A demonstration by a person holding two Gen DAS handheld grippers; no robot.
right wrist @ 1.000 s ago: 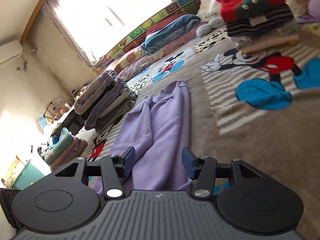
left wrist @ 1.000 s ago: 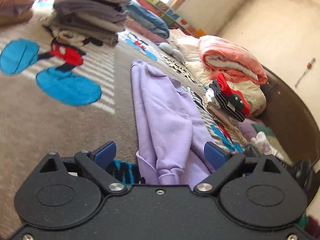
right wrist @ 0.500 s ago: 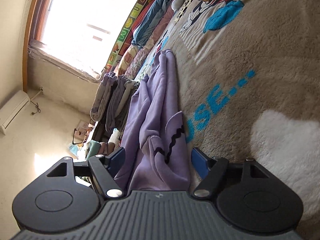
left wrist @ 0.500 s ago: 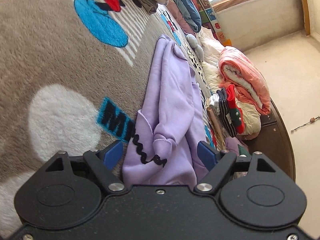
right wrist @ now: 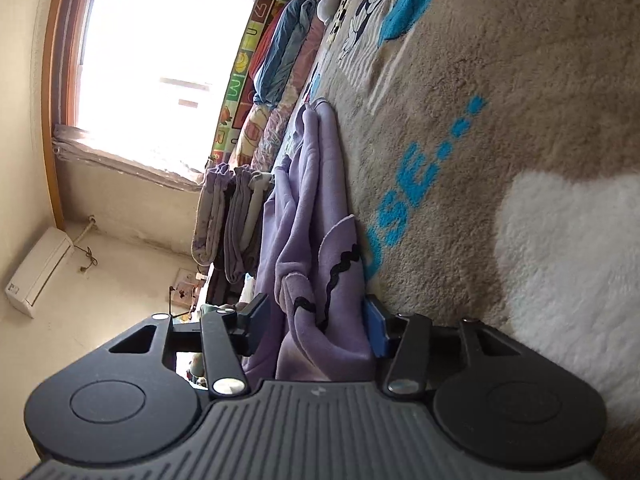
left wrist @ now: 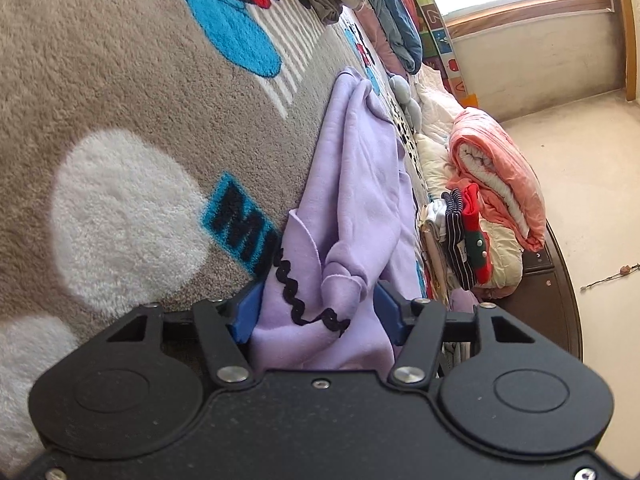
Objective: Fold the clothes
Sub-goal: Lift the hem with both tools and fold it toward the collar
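Lilac garment (left wrist: 360, 184) is bunched between both closing tongs, seemingly pinched, folded stacks (right wrist: 236, 216) on carpet (left wrist: 100, 60) nearby.

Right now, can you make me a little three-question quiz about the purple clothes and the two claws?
1. True or false: the lilac sweatshirt lies on a plain white sheet.
2. Which trim runs along the sweatshirt's edge near the left claw? A) black wavy braid B) red buttons C) yellow lace
3. Fill in: in both wrist views, the lilac fabric sits ______ each claw's blue pads.

Key
1. False: it lies on a beige cartoon rug.
2. A, the black wavy braid.
3. Between. Both the left claw and the right claw have just been closing on the bunched fabric.
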